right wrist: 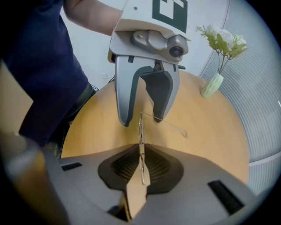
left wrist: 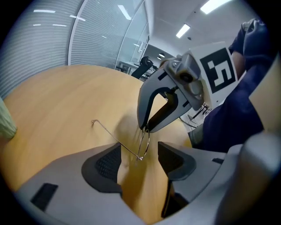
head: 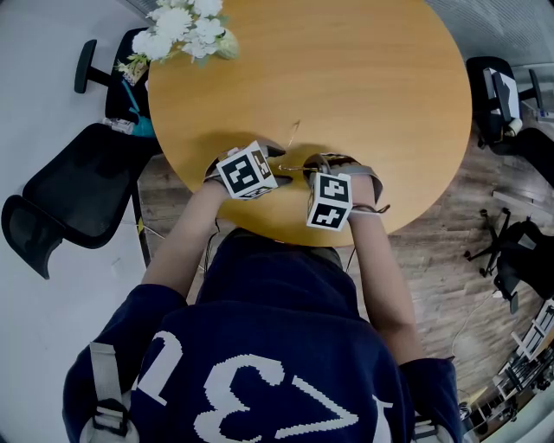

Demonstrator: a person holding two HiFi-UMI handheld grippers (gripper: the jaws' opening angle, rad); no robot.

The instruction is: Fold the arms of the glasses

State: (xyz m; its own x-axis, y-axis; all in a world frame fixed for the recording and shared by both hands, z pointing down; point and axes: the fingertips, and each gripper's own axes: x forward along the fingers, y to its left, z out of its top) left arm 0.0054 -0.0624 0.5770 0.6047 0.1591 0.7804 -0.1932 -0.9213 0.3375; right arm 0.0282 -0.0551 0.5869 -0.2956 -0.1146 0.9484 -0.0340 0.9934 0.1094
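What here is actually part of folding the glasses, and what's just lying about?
In the job: glasses, right claw shut on their frame, left claw open at the unfolded arm.
Just lying about: vase of flowers, black office chairs.

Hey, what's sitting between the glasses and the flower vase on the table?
Nothing: only bare tabletop lies between the glasses and the flower vase. The right gripper view shows that stretch clearly, and the head view agrees.
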